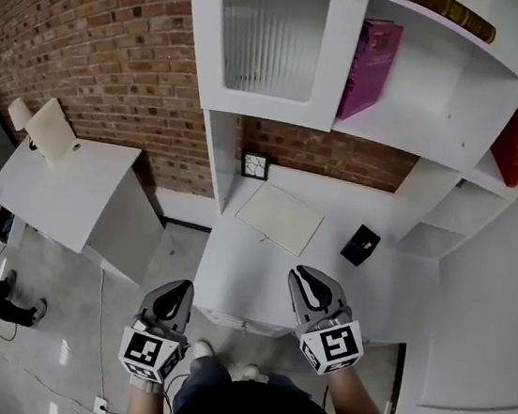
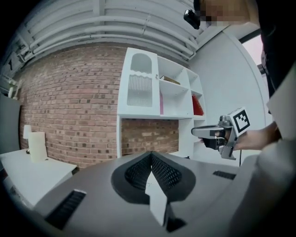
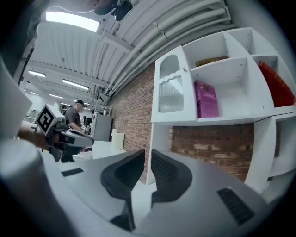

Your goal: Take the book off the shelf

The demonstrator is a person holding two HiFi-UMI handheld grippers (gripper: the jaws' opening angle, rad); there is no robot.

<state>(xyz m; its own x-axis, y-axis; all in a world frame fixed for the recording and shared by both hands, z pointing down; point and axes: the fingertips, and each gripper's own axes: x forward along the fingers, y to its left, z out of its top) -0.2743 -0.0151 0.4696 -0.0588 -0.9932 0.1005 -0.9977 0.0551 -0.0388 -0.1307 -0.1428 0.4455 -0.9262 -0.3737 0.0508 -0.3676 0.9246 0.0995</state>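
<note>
**Editor:** Where does the book sit in this shot?

**Photographer:** A magenta book stands upright on the white shelf unit. It is in the open compartment just beside the ribbed-glass cabinet door. A brown book lies flat on the board above it. A red book leans in the compartment to the right. Both grippers are well apart from all three.

**Editor:** And the grippers themselves?

**Photographer:** The person holds both low, out in front of the body. The left gripper hangs over the grey floor, just off the front of the white desk. The right gripper reaches over the desk's front edge. In the left gripper view the jaws are pressed together, meeting at the tips. In the right gripper view only a thin slit shows between the closed jaws. Neither pair pinches anything.

**Editor:** What else is in the frame?

**Photographer:** A cream notepad lies on the desk with a small black box near it. A small framed picture stands at the back, against the brick wall. To the left is a separate white table. In the right gripper view, a second person stands in the background.
</note>
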